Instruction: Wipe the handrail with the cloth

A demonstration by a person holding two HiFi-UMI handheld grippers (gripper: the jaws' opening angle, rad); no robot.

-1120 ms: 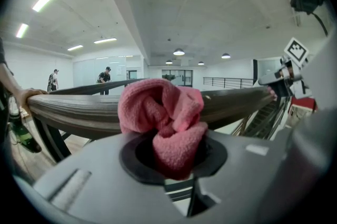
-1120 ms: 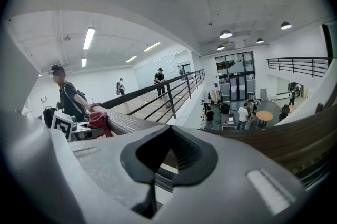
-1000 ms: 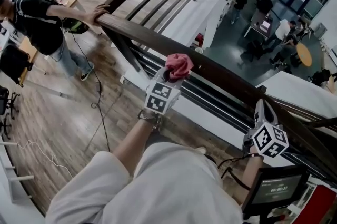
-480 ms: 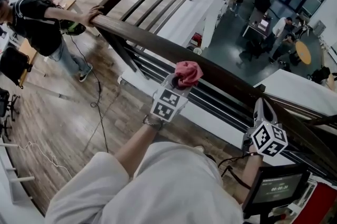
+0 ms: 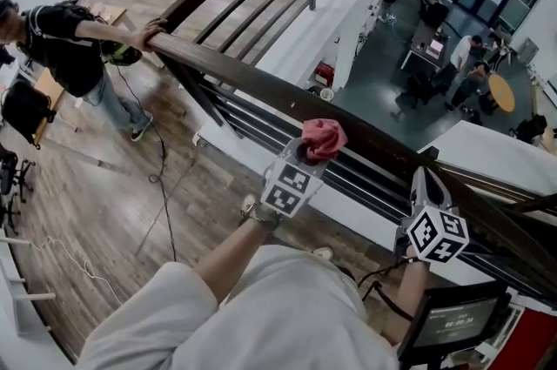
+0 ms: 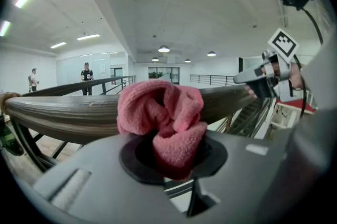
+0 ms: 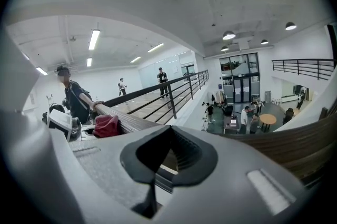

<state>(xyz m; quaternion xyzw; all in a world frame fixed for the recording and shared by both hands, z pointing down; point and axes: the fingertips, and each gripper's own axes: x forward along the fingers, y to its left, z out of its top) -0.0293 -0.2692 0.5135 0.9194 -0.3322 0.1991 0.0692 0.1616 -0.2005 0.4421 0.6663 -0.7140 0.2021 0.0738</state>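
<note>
Head view: left tool is pressing the bunched pink cloth onto the dark handrail, with an open atrium below. Left gripper view: jaws are pinching only a fold, so dragging could probably pull it free and over the edge. Right gripper view: right tool is hanging closed, empty.

Cloth on handrail, in left tongs; right tongs further right, beside handrail.
</note>
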